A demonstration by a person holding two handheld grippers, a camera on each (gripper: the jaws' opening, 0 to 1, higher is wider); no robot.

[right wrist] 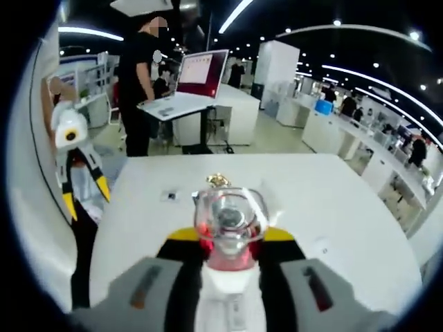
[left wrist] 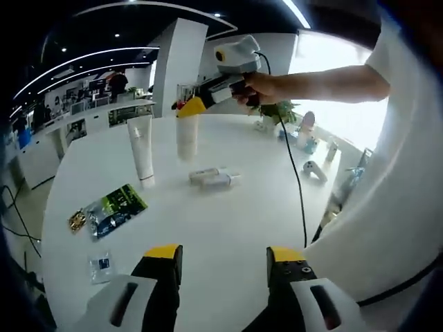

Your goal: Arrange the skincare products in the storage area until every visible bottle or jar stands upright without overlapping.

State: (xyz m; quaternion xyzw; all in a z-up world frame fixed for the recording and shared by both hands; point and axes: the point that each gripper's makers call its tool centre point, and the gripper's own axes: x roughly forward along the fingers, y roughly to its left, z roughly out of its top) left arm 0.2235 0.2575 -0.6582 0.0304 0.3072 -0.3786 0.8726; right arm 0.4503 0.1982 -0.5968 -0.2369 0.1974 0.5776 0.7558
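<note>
The left gripper [left wrist: 225, 266] is hovering released near the table [left wrist: 228, 221] edge. Farther off, the right gripper [left wrist: 185, 109] is clenching a white bottle [left wrist: 187, 137] beside the standing tube [left wrist: 141, 149]; lower it vertically, clear of neighbours.

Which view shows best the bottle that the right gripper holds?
The left gripper view: the bottle hangs whole from the right gripper above the table. The right gripper view looks down on its clear cap, close and blurred.
</note>
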